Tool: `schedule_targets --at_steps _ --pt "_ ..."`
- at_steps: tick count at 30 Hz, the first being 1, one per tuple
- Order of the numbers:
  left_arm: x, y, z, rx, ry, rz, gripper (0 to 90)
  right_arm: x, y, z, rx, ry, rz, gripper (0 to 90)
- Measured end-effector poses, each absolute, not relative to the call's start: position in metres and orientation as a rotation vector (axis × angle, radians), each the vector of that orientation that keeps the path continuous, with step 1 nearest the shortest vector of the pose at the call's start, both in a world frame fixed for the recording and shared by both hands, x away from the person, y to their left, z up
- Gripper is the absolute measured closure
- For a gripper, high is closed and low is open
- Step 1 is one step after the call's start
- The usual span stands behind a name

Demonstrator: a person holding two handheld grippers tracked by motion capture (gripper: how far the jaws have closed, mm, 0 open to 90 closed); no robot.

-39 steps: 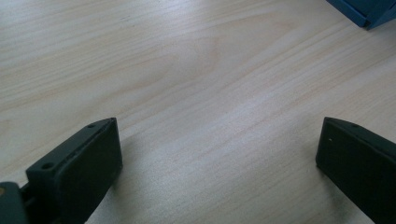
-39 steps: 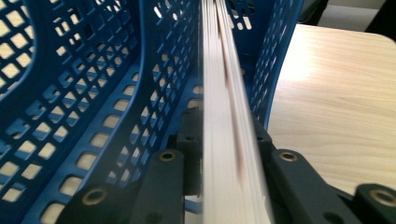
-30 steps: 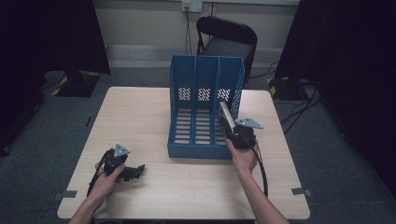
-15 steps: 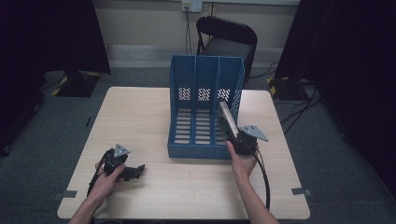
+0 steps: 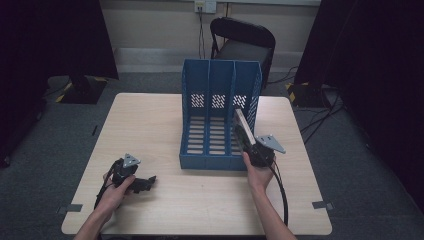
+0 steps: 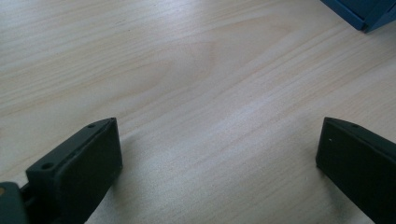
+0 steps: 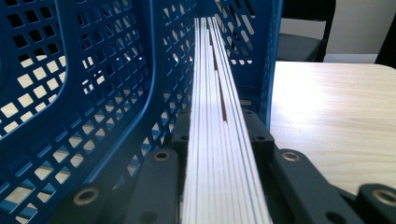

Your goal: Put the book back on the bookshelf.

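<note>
Right tool (image 5: 248, 142) clamped on paper stack (image 7: 219, 140) entering file rack's (image 5: 220, 95) right slot; tilt risks snagging the divider; left tool (image 5: 145, 184) apart.

blue file rack (image 5: 218, 120) (perforated), white papers (image 7: 219, 154)

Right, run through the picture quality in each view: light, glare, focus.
High view: even overhead light on the table, dark surroundings, slightly soft; the right gripper holds a stack of sheets at the blue file rack. Left gripper view: pale sheen across the wood, soft shadows beside the open jaws of the left gripper. Right gripper view: sheet edges bright, near jaws blurred, rack mesh fairly sharp.
</note>
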State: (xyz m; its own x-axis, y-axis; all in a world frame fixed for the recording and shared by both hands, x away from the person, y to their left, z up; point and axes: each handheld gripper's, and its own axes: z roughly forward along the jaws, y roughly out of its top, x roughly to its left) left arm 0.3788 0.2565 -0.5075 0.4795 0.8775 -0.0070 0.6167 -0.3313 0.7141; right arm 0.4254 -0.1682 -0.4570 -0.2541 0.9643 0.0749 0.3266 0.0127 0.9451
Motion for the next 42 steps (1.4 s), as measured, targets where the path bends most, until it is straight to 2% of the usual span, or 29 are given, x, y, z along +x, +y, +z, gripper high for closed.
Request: schedule_targets --at_steps 7,42 --pt "0.380 0.256 -0.507 2.068 1.229 0.509 0.0 0.425 -0.162 -0.455 1.300 1.666 1.163 75.9" --pt "0.379 0.254 -0.508 2.051 1.239 0.514 0.1 0.430 -0.161 -0.446 1.409 1.519 1.132 76.3"
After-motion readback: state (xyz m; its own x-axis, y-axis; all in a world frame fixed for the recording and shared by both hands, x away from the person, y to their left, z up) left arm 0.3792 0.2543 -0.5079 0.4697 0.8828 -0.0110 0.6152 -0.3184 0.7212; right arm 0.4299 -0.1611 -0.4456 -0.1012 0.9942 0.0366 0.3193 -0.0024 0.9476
